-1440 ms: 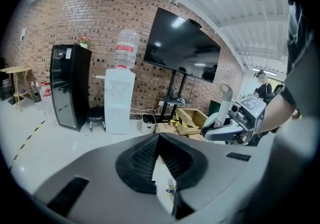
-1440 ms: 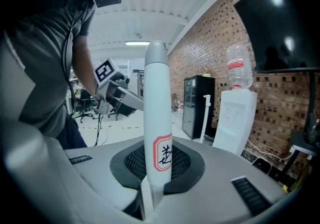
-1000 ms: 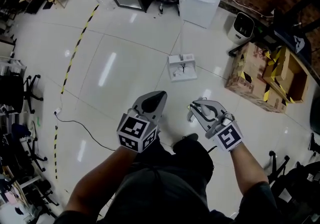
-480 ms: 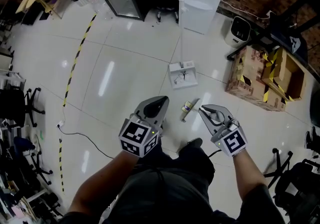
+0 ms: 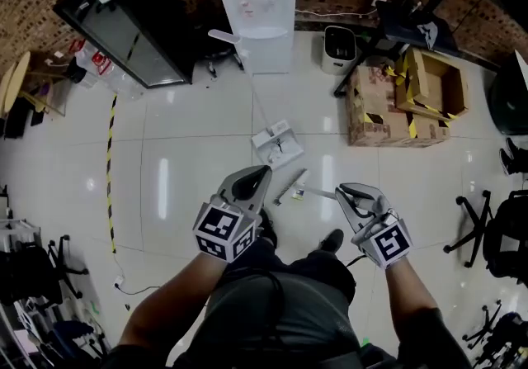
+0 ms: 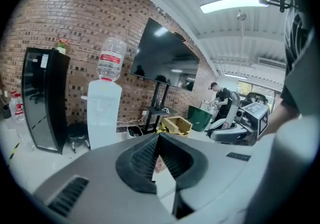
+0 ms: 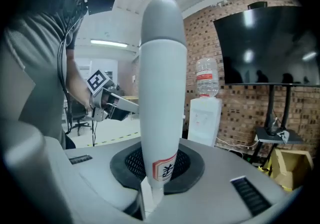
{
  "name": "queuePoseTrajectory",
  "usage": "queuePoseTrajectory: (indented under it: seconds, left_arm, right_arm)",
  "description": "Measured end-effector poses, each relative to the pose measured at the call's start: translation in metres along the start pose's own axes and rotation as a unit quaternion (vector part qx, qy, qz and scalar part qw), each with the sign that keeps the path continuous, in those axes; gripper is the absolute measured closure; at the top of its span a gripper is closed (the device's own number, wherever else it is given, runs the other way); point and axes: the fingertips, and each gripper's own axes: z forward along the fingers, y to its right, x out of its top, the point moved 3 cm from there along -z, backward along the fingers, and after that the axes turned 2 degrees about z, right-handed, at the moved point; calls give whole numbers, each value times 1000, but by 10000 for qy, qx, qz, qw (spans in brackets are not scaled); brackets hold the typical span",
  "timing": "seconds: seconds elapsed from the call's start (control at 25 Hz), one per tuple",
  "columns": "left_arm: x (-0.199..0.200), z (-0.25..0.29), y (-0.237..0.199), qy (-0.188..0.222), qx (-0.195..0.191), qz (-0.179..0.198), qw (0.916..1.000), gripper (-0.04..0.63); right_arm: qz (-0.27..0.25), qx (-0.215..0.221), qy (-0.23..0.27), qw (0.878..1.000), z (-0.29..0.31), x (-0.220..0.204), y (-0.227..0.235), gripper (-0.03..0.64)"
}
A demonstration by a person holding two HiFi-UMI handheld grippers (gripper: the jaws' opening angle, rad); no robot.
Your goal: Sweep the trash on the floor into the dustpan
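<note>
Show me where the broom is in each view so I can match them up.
Head view: the broom is just below centre, ahead of the grippers, its thin handle running to the right gripper.
Left gripper view: I can't pick it out here.
Right gripper view: its white handle stands at centre, clamped between the jaws.
Shared landmark: the water dispenser against the brick wall.

Broom handle [image 7: 159,92] showing white, red-edged label | dustpan [image 5: 276,145] showing white | floor [image 5: 190,161] showing white tiles, yellow-black stripe [image 5: 108,161]
</note>
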Motion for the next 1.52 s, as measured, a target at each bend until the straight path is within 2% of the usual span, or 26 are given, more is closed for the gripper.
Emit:
queuePoseTrajectory:
  seconds: [0.12, 0.2, 0.48, 0.72, 0.92, 1.08, 1.24, 1.36, 1.52]
  left_arm:
    - [12, 12, 11, -47, -536, 234, 9983, 583]
    - [15, 19, 20, -75, -748, 378, 9964, 581]
    - [29, 36, 72, 43, -851, 514, 9950, 581]
    - [45, 48, 135, 72, -907, 623, 9939, 581]
    - [44, 56, 173, -5, -1055, 792, 9913, 581]
    - [34, 67, 189, -129, -1321, 965, 9864, 581]
    - [28, 78, 186, -264, -1701, 1079, 9792, 581]
    - [26, 81, 176, -359, -2085, 1161, 9704, 581]
    - [35, 82, 144, -395, -2623, 1386, 9542, 583]
  right_arm:
    - [165, -475, 89, 9987, -15, 11, -4, 580]
    - [235, -787, 153, 9965, -25, 16, -5, 580]
    - [441, -1579, 606, 9846, -82, 26, 3, 580]
    - [500, -1728, 694, 9812, -139, 28, 11, 580]
    - [626, -2016, 765, 9745, -182, 4, 10, 580]
    - [748, -2257, 656, 9691, -203, -16, 6, 580]
    - [888, -2737, 603, 9558, -206, -24, 9, 580]
    - [951, -3128, 537, 9435, -199, -25, 5, 580]
    - [1136, -3899, 462, 9127, -183, -24, -7, 580]
